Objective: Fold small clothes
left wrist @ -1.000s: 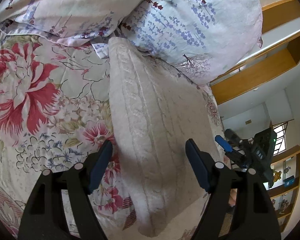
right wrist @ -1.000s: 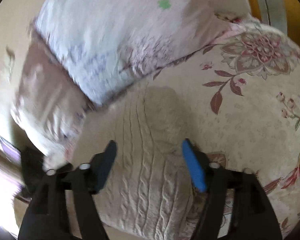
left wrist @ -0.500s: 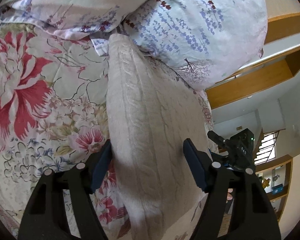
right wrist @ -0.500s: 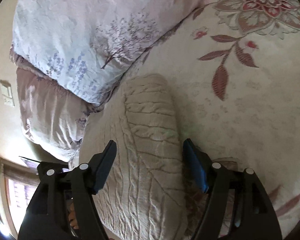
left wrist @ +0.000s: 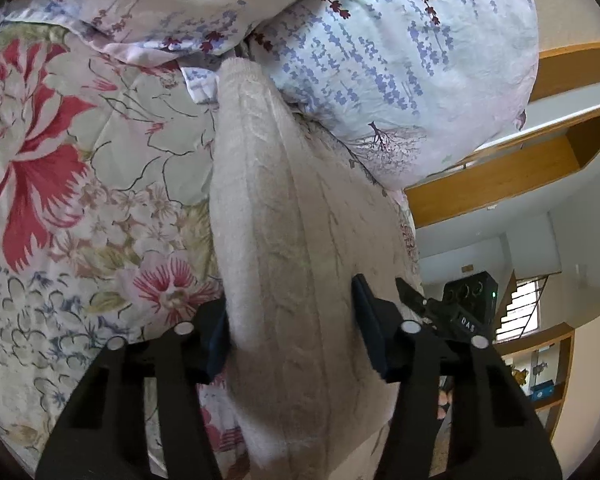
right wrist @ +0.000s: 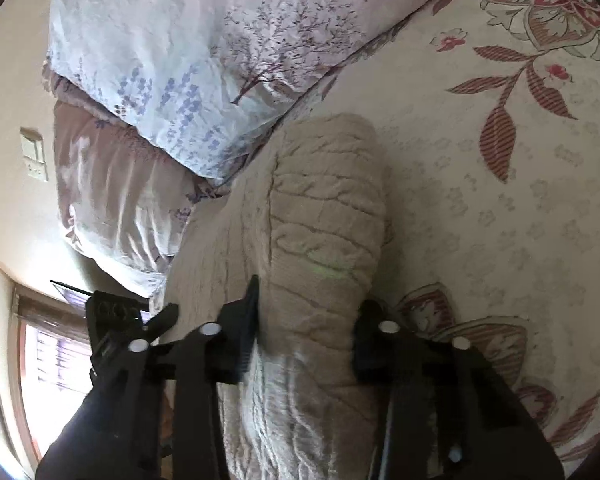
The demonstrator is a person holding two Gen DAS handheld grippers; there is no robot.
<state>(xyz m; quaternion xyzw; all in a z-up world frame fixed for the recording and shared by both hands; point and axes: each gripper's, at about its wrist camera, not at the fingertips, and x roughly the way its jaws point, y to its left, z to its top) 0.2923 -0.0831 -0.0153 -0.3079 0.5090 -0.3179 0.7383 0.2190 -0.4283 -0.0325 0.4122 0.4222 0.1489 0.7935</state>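
A folded cream cable-knit sweater (left wrist: pixel 296 240) lies on the floral bedspread (left wrist: pixel 80 184), its far end against the pillows. My left gripper (left wrist: pixel 292 324) straddles the near edge of the sweater, its jaws still wide with thick knit between them. In the right wrist view the same sweater (right wrist: pixel 324 216) runs from the pillow toward me. My right gripper (right wrist: pixel 304 328) straddles its other near edge, jaws partly closed around the fold. The right gripper also shows in the left wrist view (left wrist: pixel 452 312), and the left gripper shows at the left of the right wrist view (right wrist: pixel 116 320).
Lavender-print pillows (left wrist: pixel 400 60) are stacked at the head of the bed, also in the right wrist view (right wrist: pixel 204 52). A wooden shelf unit (left wrist: pixel 520 168) is beyond the bed edge. A window (right wrist: pixel 48 360) and a wall switch (right wrist: pixel 34 156) are at the left.
Both grippers have moved forward onto the sweater's near edge and narrowed their jaws around the fold. The sweater end has risen between the fingers.
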